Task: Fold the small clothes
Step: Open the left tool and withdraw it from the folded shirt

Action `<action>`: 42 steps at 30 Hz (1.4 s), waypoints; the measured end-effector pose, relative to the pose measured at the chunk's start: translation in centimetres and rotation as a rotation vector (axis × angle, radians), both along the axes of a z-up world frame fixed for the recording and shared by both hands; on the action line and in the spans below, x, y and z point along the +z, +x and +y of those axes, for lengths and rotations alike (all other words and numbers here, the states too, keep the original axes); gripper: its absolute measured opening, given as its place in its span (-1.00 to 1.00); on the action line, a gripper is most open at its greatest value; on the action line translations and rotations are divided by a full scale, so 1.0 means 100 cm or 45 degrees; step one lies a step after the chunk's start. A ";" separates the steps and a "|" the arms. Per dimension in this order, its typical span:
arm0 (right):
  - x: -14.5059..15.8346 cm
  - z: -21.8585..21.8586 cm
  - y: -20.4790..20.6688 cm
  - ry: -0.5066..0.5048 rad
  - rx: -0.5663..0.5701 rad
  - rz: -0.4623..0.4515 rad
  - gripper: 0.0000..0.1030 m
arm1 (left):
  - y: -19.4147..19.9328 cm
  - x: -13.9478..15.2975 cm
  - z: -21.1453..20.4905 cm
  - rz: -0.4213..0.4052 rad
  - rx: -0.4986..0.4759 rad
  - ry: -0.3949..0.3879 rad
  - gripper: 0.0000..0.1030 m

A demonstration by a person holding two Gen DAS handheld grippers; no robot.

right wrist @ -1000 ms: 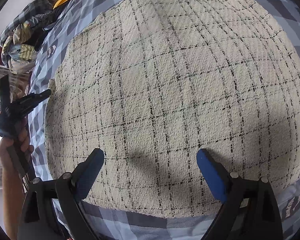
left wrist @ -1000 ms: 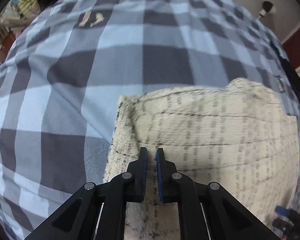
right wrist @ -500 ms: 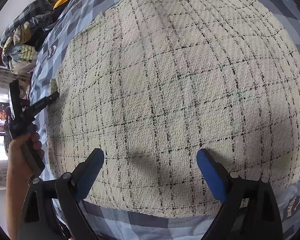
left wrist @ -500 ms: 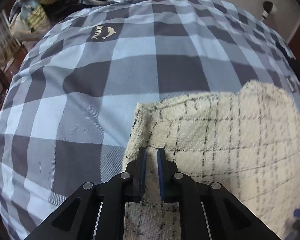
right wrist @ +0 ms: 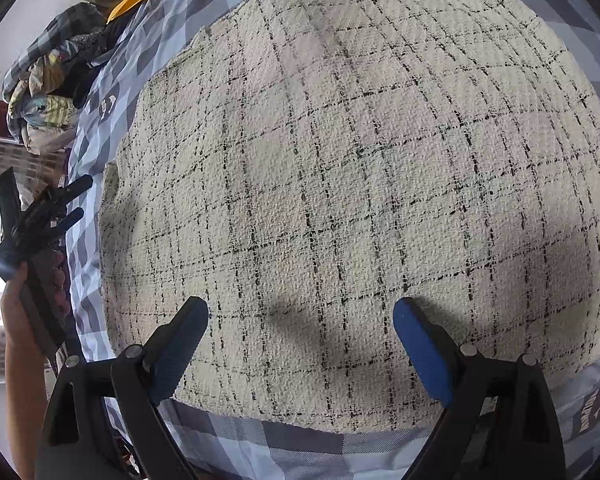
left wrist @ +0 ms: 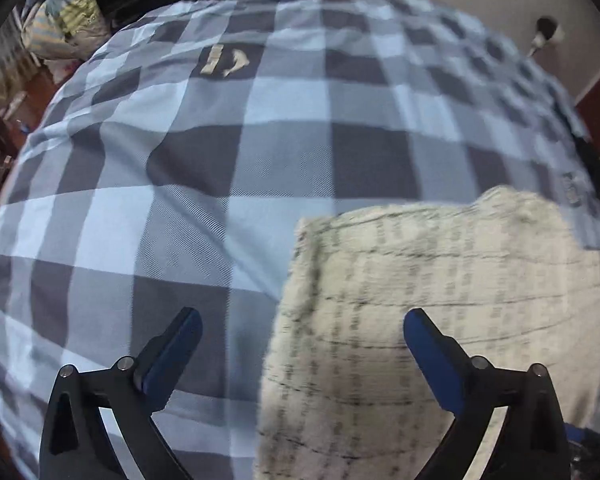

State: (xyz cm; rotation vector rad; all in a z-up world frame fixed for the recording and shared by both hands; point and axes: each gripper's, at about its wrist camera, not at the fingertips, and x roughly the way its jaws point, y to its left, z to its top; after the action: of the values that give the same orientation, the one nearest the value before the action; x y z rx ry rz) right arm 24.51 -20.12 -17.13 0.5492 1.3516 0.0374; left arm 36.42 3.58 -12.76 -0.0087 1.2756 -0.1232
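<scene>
The cream checked garment [right wrist: 340,184] is spread flat below the spread-apart right gripper [right wrist: 300,332]; left gripper [left wrist: 302,344], jaws opening and empty, is positioned over its left edge.

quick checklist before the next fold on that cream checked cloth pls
1. Left hand-held gripper let go: ok, its jaws are opening, nothing pinched, left edge of the cream black-checked woven garment below them.
2. Right hand-held gripper free: ok, jaws wide apart above the garment's near edge.
3. Garment flat: ok, no bunching in the right wrist view.
4. Room on the blue-grey checked bedsheet: ok, bare sheet left of the garment.
5. Clutter clear: ok, crumpled clothes pile lies at the far corner.
6. Fold edges aligned: cannot tell, layers underneath are hidden.
</scene>
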 end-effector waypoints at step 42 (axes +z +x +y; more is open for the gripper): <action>0.046 -0.179 -0.127 0.181 -0.590 -0.116 0.79 | -0.262 0.048 0.042 -0.116 0.209 -0.228 0.89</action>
State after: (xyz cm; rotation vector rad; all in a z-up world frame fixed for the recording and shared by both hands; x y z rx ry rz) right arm 11.83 -38.05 -12.57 0.9587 1.1121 -0.2190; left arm 10.17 7.83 -7.96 -0.2586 1.1646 -0.0949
